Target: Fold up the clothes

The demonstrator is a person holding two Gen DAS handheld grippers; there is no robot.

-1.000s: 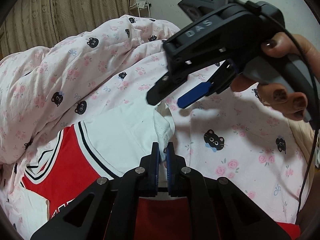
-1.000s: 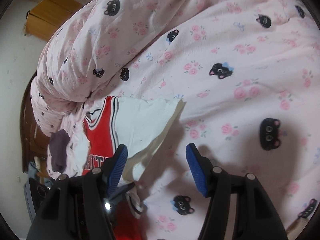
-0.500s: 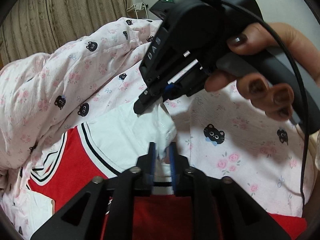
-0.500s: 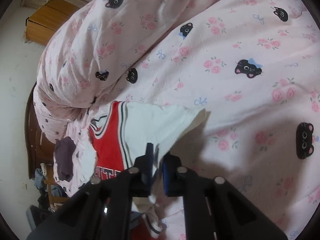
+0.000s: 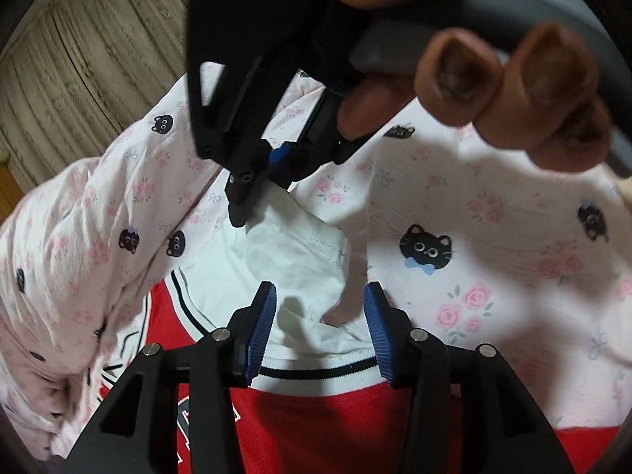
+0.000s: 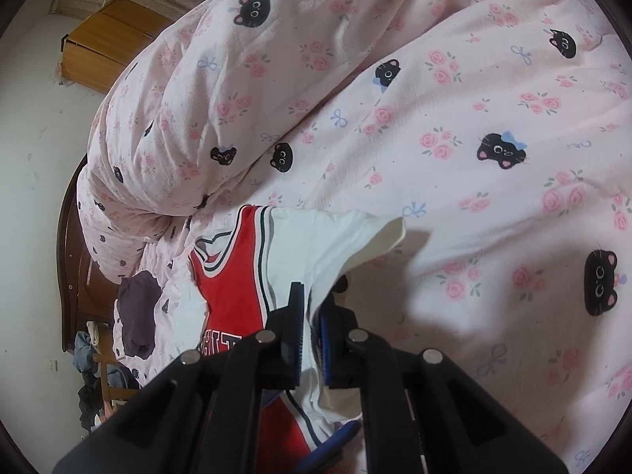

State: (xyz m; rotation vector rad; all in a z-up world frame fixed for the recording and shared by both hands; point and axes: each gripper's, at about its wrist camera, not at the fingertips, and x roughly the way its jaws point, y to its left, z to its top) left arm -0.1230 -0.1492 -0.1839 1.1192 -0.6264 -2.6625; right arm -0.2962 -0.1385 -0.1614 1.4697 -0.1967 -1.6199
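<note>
The red-and-white jersey (image 6: 237, 272) lies on a pink cat-print quilt (image 6: 474, 126), its white sleeve (image 5: 300, 252) lifted. The right gripper (image 6: 310, 328) is clamped on that sleeve's edge — its body and the person's hand (image 5: 513, 91) fill the top of the left wrist view, blocking the quilt behind. The left gripper (image 5: 318, 328) is opening, white fabric loose between its pads. Beyond: a bunched quilt roll, a dark garment (image 6: 138, 312), a wooden cabinet (image 6: 106, 51) — and curtains (image 5: 91, 55).

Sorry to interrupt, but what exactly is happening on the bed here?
A person is folding a red-and-white jersey shirt on a pink cat-print duvet. The right tongs are clamped on the shirt's white sleeve, while the left tongs are opening, with white fabric between their blue pads.
</note>
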